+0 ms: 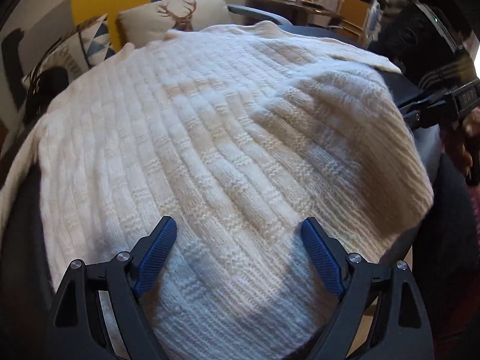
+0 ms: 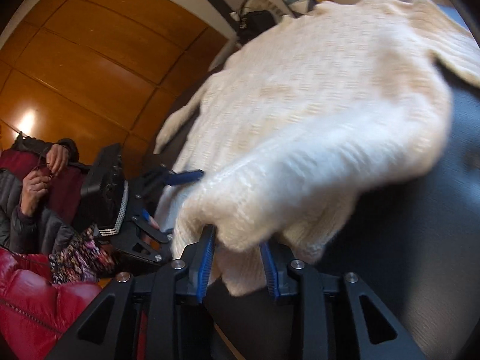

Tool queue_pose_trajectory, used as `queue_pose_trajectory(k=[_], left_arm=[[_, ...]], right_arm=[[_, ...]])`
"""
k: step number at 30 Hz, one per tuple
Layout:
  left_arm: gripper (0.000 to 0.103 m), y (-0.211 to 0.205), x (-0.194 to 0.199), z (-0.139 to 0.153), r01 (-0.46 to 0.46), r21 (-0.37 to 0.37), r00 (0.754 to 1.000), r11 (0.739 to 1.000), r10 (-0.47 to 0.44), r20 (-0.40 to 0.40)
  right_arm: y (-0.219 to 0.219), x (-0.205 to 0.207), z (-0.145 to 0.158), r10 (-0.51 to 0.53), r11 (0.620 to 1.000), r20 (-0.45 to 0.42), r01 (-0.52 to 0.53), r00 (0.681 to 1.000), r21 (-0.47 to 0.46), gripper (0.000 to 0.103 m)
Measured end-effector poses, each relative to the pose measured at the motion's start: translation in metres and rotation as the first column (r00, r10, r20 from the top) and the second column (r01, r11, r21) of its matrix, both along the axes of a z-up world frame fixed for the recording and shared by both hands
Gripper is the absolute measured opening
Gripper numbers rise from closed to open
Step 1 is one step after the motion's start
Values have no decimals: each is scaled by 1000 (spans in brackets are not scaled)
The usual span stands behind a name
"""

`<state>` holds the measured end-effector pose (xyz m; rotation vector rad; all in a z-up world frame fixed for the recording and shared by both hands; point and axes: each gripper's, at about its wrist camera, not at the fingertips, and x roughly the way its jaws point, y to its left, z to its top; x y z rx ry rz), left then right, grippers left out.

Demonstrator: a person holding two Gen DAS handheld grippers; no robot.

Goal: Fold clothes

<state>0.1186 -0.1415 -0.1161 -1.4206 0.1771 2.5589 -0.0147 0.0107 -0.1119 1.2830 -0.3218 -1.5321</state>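
A cream knit sweater (image 1: 210, 126) lies spread over a dark blue-grey surface (image 2: 420, 210). My left gripper (image 1: 240, 240) hovers open just above the sweater's near part, its blue pads wide apart with nothing between them. The right wrist view shows that same gripper (image 2: 166, 195) at the sweater's left edge. My right gripper (image 2: 238, 265) is at the sweater's (image 2: 300, 120) near corner, where a folded-over flap hangs down. The blue pads (image 2: 207, 261) stand a little apart with the flap's edge loose between them. That view is blurred by motion.
Printed cushions (image 1: 177, 15) lie beyond the sweater's far edge, and a desk with cups (image 1: 285, 0) stands behind them. Wooden wall panels (image 2: 90, 60) fill the left. A seated person in a dark jacket (image 2: 30, 186) and a red padded garment (image 2: 36, 294) are close by on the left.
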Motion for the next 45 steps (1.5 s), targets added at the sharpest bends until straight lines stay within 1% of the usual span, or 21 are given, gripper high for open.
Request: queue_pose_trajectory(k=[2,4,6,10,13,15,16,18,20,22,24,25,28,30,31,33,35,36,38,42,45], left_arm=[[89,3,2,0,15,-23,1000,1000,-15,-7],[89,2,1,0,14,-18,1000,1000,-14,2],[89,2,0,0,18,-16,1000,1000,-18,3],[91,0,-2,0,25,-15,1000,1000,-25,7],[91,0,-2,-1,31,-19,1000,999,-30,7],[92,0,-2,-1,32,-23,999,999,-32,6],[92,0,-1,0,30,-28,1000,999,-30,6],[92,2,-1,2,24,-42,1000,999,-23,6],[92,3,3,5,24,-68,1000,997,-25,-9],[92,5,9,9,31,-100,999,994,-35,-38],[92,5,12,11,28,-130,997,991,-37,-65],[92,3,13,12,19,-140,997,990,-30,-76],[92,-8,14,13,-25,-126,996,992,14,-86],[92,-17,16,12,-62,-112,995,992,53,-85],[92,-22,17,11,-85,-109,994,990,75,-85],[92,-29,19,7,-124,-97,990,987,117,-82],[92,-34,21,4,-154,-56,985,987,149,-82],[92,-35,21,3,-168,-39,983,985,164,-82],[96,-34,21,1,-190,-22,978,982,187,-90],[97,-31,23,-1,-200,-43,974,979,194,-120],[98,-39,27,-1,-194,-32,976,980,190,-107]], right_arm=[[-1,-5,-7,-16,998,94,22,995,-57,10],[6,-7,-1,-23,991,136,41,990,-131,6],[23,-6,17,-48,982,124,69,991,-173,6],[74,-1,58,-130,979,39,135,991,-155,5],[102,2,69,-183,983,-36,182,983,-25,5],[112,4,62,-213,968,-97,224,972,111,4],[113,6,55,-207,948,-156,237,966,213,4],[109,13,44,-165,874,-292,276,942,399,8],[104,23,45,-143,876,-326,273,934,397,10],[96,34,60,-179,909,-353,292,918,298,23],[80,44,75,-207,901,-429,342,879,268,25],[69,46,80,-200,904,-443,340,874,261,28],[44,41,70,-139,970,-270,186,953,157,27],[36,38,58,-150,984,-136,162,979,79,26],[32,38,53,-156,981,-129,169,979,94,27],[24,44,48,-147,952,-230,201,962,232,30],[12,57,44,-63,864,-403,252,913,435,40],[7,62,41,-23,818,-453,278,891,504,41],[-1,68,32,11,785,-439,264,898,560,41],[-13,68,21,-56,804,-357,254,932,538,41],[-12,70,20,-14,787,-369,238,929,569,39]])
